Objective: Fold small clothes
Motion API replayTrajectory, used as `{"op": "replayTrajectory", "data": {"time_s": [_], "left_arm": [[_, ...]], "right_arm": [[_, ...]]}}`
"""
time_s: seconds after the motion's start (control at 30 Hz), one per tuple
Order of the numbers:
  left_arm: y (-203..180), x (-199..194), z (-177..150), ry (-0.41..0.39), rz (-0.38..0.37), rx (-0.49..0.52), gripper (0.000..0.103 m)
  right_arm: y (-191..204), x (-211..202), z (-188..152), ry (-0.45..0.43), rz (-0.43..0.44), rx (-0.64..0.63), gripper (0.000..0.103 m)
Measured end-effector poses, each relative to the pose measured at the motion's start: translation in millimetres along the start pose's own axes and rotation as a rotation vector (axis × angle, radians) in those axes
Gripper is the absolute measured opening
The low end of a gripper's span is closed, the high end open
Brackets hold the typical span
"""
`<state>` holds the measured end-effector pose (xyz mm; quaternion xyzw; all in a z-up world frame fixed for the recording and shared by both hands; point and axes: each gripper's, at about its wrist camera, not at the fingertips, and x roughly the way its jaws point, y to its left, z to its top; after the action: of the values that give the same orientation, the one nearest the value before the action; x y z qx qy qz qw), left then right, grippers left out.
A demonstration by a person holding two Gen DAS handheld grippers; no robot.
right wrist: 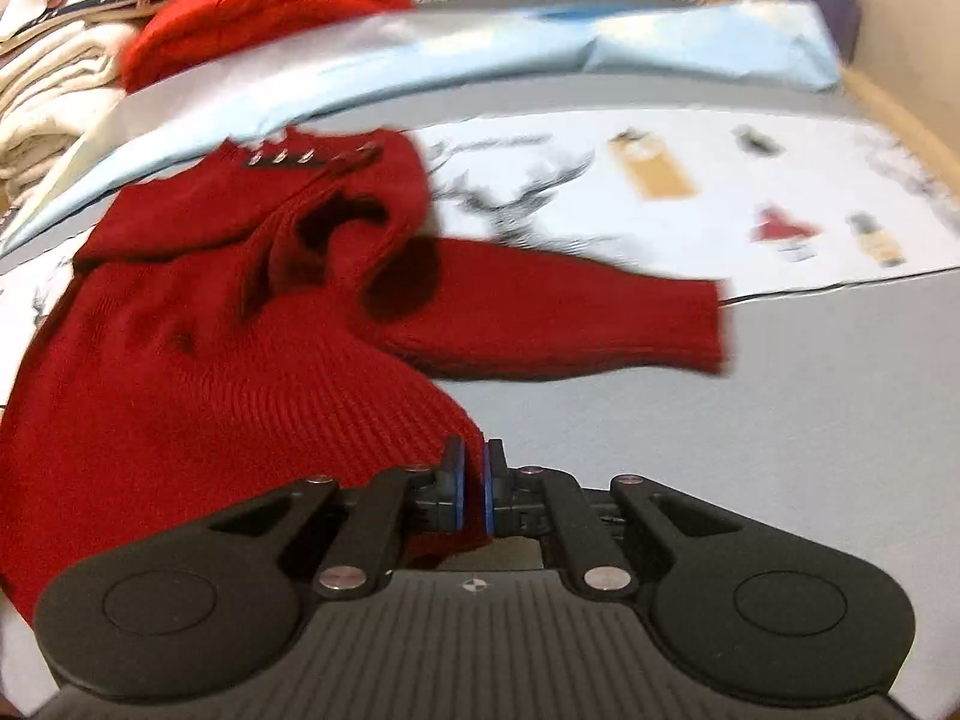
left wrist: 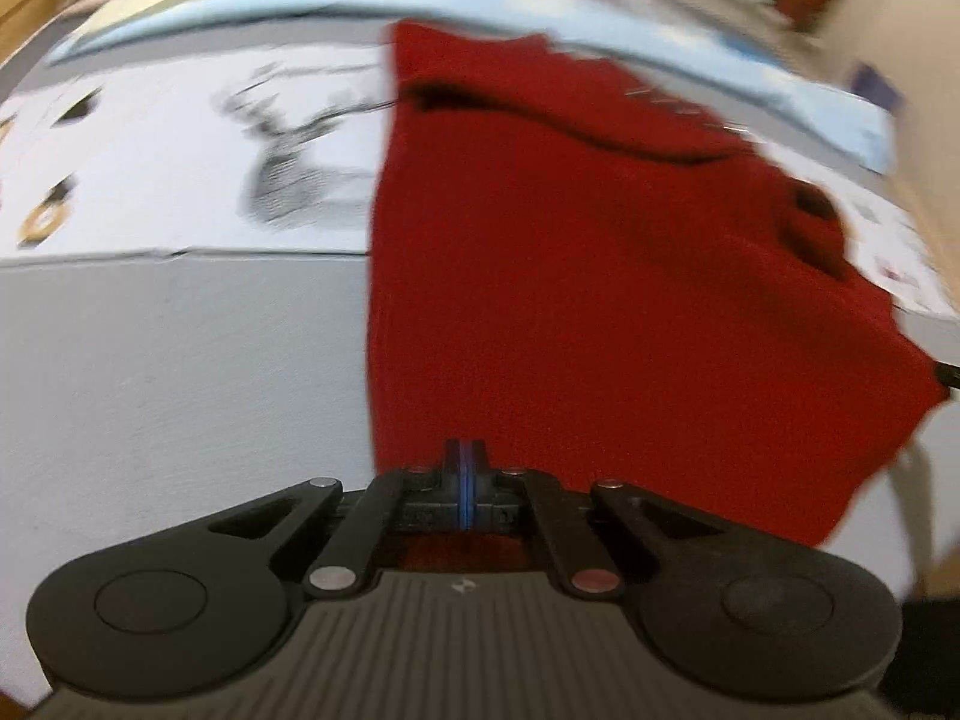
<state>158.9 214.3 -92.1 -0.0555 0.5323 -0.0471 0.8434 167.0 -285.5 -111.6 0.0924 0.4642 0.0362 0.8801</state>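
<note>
Two claws, each clamped on one red knit sweater (left wrist: 600, 276). Left gripper (left wrist: 463, 480): blue-lined pads pressed together on the sweater's near edge, red fabric visible beneath the linkage; the garment spreads ahead and to the right of this claw, its far right corner lifted toward a dark object at the frame edge that cannot be made out. Right gripper (right wrist: 472, 489): pads nearly closed, a fold of the hem pinched between them; the sweater's body (right wrist: 198, 372) lies ahead and to the left of this claw, one sleeve (right wrist: 570, 324) stretching out ahead and to the right, the neck with a row of metal snaps (right wrist: 288, 159) farthest ahead. Surface: grey sheet (right wrist: 690, 438) directly ahead of both claws, then a white panel printed with a deer (left wrist: 288, 180), then a light blue cloth (right wrist: 540, 54). Beyond, ahead-left of the right claw: a second red garment (right wrist: 264, 6) beside a stack of cream fabrics (right wrist: 54, 96). Both views motion-blurred.
</note>
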Motion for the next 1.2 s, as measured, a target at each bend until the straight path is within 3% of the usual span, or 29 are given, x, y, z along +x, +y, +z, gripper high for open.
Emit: {"op": "replayTrajectory", "data": {"time_s": [0.1, 0.2, 0.3, 0.4, 0.43, 0.47, 0.53, 0.57, 0.7, 0.83, 0.93, 1.03, 1.1, 1.13, 1.2], "left_arm": [[-22, -8, -11, 0.023, -0.042, 0.078, 0.0], [-24, -2, -26, 0.108, 0.014, 0.139, 0.0], [-13, -2, -31, 0.135, 0.033, 0.114, 0.0], [-11, -3, -29, 0.129, -0.045, 0.043, 0.009], [-16, 0, -30, 0.142, -0.061, 0.033, 0.026], [-21, 6, -32, 0.16, -0.076, 0.035, 0.037], [-31, 22, -33, 0.214, -0.087, 0.06, 0.038], [-38, 32, -35, 0.25, -0.095, 0.069, 0.038], [-55, 62, -34, 0.333, -0.084, 0.1, 0.038], [-65, 80, -39, 0.38, -0.015, 0.147, 0.036], [-67, 77, -38, 0.358, -0.01, 0.193, 0.01], [-61, 66, -38, 0.332, -0.026, 0.195, 0.005], [-57, 57, -39, 0.309, 0.004, 0.232, 0.004], [-54, 51, -40, 0.3, 0.025, 0.251, 0.004], [-44, 41, -44, 0.282, 0.073, 0.251, 0.004]], "right_arm": [[-32, -19, -18, 0.032, -0.087, 0.012, 0.004], [-50, -25, -36, 0.089, -0.163, -0.026, 0.004], [-51, -16, -54, 0.193, -0.124, -0.045, 0.004], [-45, -24, -52, 0.127, -0.124, -0.056, 0.007], [-44, -25, -52, 0.105, -0.14, -0.064, 0.011], [-41, -24, -52, 0.093, -0.157, -0.068, 0.025], [-48, -15, -48, 0.105, -0.148, -0.062, 0.047], [-47, -12, -49, 0.115, -0.135, -0.06, 0.049], [-50, 12, -44, 0.158, -0.131, -0.078, 0.049], [-70, 30, -37, 0.195, -0.128, -0.046, 0.049], [-75, 39, -39, 0.224, -0.131, -0.009, 0.049], [-74, 45, -43, 0.244, -0.118, 0.01, 0.047], [-69, 45, -43, 0.245, -0.099, -0.009, 0.038], [-66, 44, -44, 0.248, -0.071, -0.014, 0.017], [-58, 38, -45, 0.255, -0.029, -0.037, 0.009]]}}
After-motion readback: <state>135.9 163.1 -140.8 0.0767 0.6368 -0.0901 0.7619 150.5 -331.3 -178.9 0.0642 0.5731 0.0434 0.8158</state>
